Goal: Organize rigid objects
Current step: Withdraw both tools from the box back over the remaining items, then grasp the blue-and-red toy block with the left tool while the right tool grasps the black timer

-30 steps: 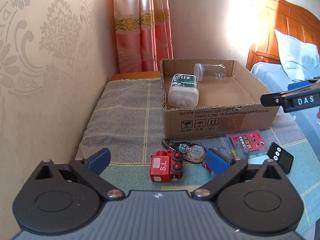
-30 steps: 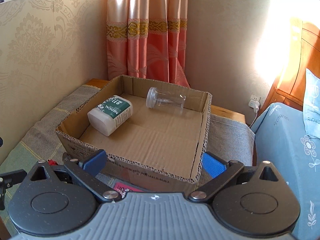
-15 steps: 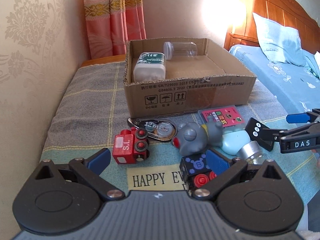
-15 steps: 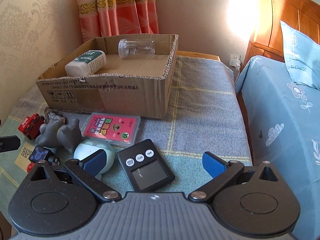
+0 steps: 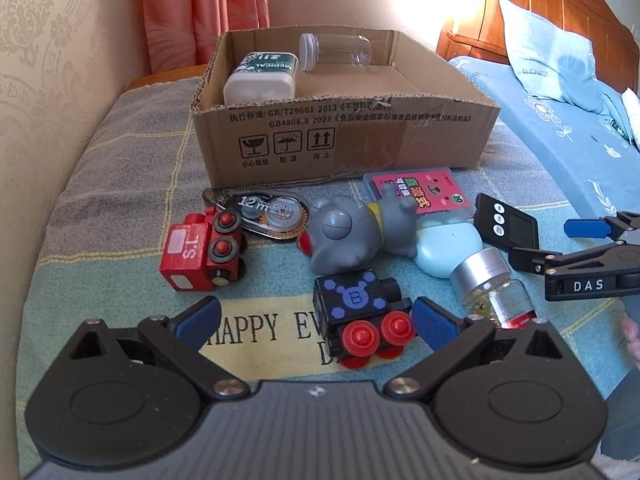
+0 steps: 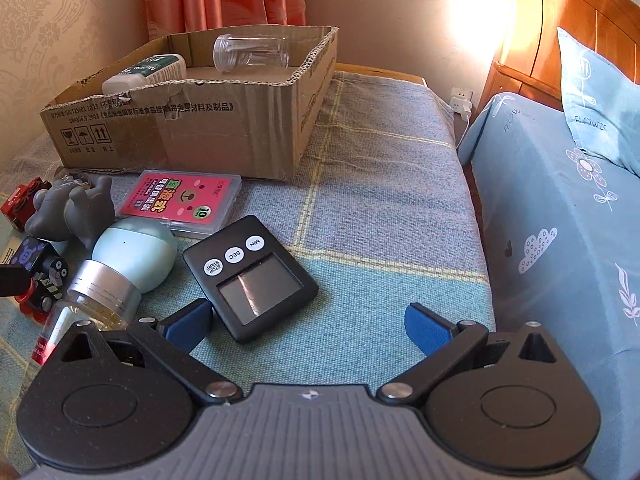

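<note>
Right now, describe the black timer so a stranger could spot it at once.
Find the cardboard box on the blanket. In front of it lies a pink card case; the black timer lies flat just beyond that, alone in having three white round buttons and a grey screen.

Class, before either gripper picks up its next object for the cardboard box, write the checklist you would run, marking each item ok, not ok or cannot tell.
1. Left gripper open: ok.
2. Right gripper open: ok.
3. Black toy train lies between the left fingers: ok, not yet gripped.
4. Black timer centred between the right fingers: not ok, it lies toward the left finger.
5. Cardboard box has free floor beside the white bottle and clear jar: ok.
6. Train's weight: cannot tell.
</note>
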A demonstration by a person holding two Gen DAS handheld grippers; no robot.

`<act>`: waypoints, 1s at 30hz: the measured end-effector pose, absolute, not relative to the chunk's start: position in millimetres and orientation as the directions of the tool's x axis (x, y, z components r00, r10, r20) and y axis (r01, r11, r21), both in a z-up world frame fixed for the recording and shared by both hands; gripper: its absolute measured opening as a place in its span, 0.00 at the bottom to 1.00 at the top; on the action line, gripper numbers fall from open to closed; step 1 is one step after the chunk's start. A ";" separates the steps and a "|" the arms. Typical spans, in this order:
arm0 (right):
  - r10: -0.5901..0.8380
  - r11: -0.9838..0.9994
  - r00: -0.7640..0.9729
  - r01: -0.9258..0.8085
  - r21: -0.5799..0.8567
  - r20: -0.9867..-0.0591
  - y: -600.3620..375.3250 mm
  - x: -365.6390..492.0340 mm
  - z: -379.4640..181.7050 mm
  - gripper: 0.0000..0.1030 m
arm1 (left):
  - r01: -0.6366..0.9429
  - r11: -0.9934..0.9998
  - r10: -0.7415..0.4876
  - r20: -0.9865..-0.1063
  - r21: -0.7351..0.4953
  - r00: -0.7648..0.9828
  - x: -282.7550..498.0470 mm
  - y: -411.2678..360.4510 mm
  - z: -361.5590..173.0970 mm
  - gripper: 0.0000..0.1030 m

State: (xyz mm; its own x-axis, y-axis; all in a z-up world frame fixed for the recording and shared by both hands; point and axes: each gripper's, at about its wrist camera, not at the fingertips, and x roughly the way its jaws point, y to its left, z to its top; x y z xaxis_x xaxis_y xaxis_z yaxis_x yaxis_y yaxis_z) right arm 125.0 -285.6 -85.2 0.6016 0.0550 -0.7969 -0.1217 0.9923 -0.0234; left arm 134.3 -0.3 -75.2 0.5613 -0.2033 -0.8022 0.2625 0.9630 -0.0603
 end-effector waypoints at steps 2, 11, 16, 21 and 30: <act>0.057 0.992 0.605 -0.124 -0.024 -0.794 -288.8 124.6 -85.7 1.00 | 0.260 0.963 -0.207 -0.810 -0.070 0.549 137.1 -3.7 -78.8 0.98; 0.070 0.989 0.616 -0.143 -0.024 -0.785 -292.9 125.0 -86.7 1.00 | 0.265 0.963 -0.191 -0.831 -0.054 0.523 142.7 -12.0 -90.0 0.98; 0.030 0.996 0.613 -0.086 -0.029 -0.789 -304.7 129.7 -86.0 1.00 | 0.245 0.969 -0.155 -0.837 -0.026 0.525 143.6 -6.7 -94.1 0.99; 0.055 0.993 0.613 -0.115 -0.020 -0.789 -299.6 131.3 -80.7 1.00 | 0.248 0.969 -0.145 -0.829 -0.008 0.541 144.2 -5.6 -96.0 1.00; 0.117 0.989 0.607 -0.143 0.036 -0.786 -271.7 165.5 -83.6 1.00 | 0.256 0.967 -0.153 -0.819 -0.007 0.553 142.9 -4.6 -96.5 1.00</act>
State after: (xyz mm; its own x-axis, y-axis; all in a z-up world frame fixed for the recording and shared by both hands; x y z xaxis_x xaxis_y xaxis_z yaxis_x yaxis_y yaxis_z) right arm 165.5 -271.7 -83.6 0.6067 0.1166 -0.7863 -0.1432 0.9890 0.0361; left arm 142.9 -4.6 -96.5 0.5532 -0.1526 -0.8190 0.2556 0.9668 -0.0075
